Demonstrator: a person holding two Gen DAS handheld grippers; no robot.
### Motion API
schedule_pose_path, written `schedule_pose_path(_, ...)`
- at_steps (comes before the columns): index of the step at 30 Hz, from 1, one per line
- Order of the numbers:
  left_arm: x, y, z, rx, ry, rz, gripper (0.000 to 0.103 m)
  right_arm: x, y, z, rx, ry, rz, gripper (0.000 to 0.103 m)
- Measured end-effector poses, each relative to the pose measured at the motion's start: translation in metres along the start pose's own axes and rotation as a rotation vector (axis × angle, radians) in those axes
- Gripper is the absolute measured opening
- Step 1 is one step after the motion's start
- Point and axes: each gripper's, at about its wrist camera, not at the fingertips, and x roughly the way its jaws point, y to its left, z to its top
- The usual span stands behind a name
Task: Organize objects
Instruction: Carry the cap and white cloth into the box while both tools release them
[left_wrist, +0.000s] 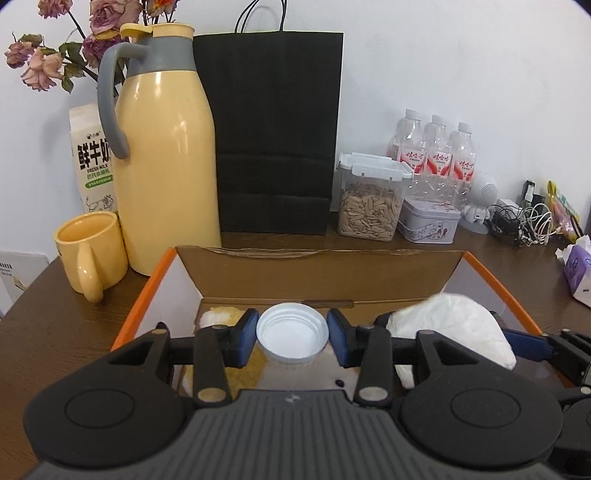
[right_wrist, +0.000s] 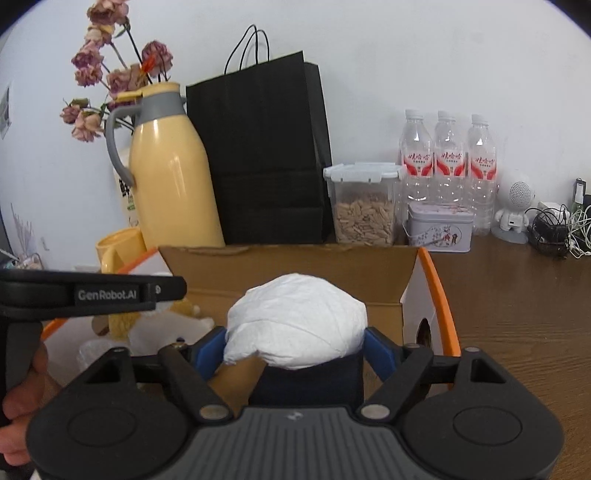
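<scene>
An open cardboard box (left_wrist: 317, 273) with orange-edged flaps stands on the brown table. My left gripper (left_wrist: 291, 332) hovers over it. A white screw cap (left_wrist: 291, 338), hollow side towards me, sits between its blue pads (left_wrist: 245, 334) with hardly any gap; the pads do not seem to press it. My right gripper (right_wrist: 295, 350) is over the box (right_wrist: 295, 266) too, its pads (right_wrist: 208, 350) against a white crumpled bundle (right_wrist: 295, 325) that tops a dark object (right_wrist: 310, 380). That bundle (left_wrist: 454, 325) also shows right of the cap. A yellow plush thing (right_wrist: 147, 321) lies inside.
Behind the box stand a yellow jug (left_wrist: 166, 166), a yellow mug (left_wrist: 90, 251), a milk carton (left_wrist: 92, 158), a black paper bag (left_wrist: 273, 140), a seed container (left_wrist: 369, 199), a tin (left_wrist: 428, 221) and three water bottles (left_wrist: 436, 155). Cables (left_wrist: 524, 221) and a tissue pack (left_wrist: 580, 273) lie right.
</scene>
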Motion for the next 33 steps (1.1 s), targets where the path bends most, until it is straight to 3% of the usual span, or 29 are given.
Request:
schedule_pose_path(1, -0.001, 0.000, 0.000, 0.004, -0.002, 0.005, 0.056, -0.001, 0.002, -0.001, -0.007, 0.001, -0.007, 0.089)
schedule_pose_path(3, -0.005, 0.000, 0.001, 0.008, -0.014, 0.017, 0.089, -0.005, 0.005, -0.003, -0.020, -0.002, -0.022, 0.094)
schedule_pose_path(5, -0.009, -0.001, 0.000, 0.009, -0.041, 0.030, 0.103, -0.010, 0.007, -0.004, -0.033, -0.016, -0.036, 0.103)
schedule_pose_path(19, -0.033, -0.003, 0.007, 0.001, -0.111, 0.034, 0.103, -0.032, 0.014, 0.000, -0.055, -0.061, -0.038, 0.103)
schedule_pose_path(33, -0.121, 0.021, -0.002, 0.018, -0.220, 0.057, 0.103, -0.116, 0.043, -0.002, -0.158, -0.175, -0.035, 0.103)
